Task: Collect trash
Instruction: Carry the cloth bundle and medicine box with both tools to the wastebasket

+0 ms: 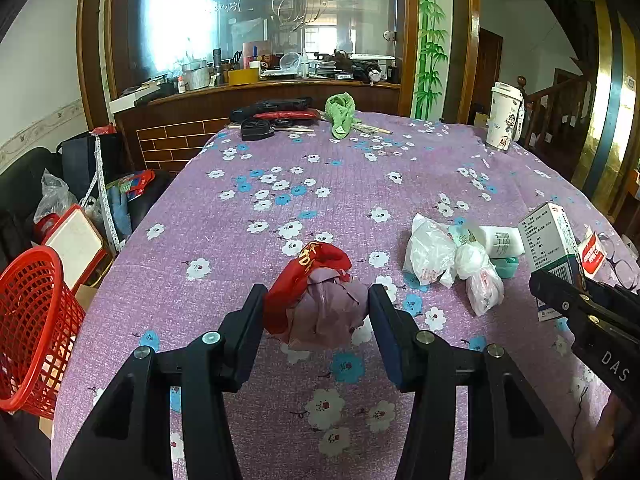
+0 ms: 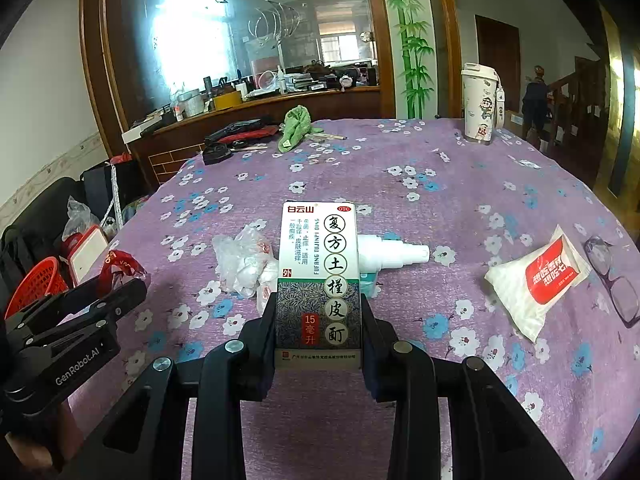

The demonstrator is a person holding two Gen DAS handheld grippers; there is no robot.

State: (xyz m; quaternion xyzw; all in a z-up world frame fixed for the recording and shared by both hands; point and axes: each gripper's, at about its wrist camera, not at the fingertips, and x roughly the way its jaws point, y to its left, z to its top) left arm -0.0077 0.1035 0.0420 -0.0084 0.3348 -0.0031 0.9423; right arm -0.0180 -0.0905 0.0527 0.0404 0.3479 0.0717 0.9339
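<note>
Both grippers on trash over the flowered surface (image 1: 248, 184).
Right gripper (image 2: 319, 320) fingers grasp the medicine box (image 2: 319, 276) upright; left gripper (image 1: 316, 304) fingers sit spread around the red and pink wrapper (image 1: 316, 300), clamp unclear. Beyond lie crumpled plastic bags (image 1: 440, 260); red basket (image 1: 32, 328) stands off the left edge.

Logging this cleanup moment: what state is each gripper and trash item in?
Left gripper: open, fingers either side of the crumpled red and pink wrapper.
Right gripper: shut on the white and green medicine box.
Red plastic mesh basket: tilted, beside the table.
White spray bottle: lying down.
</note>
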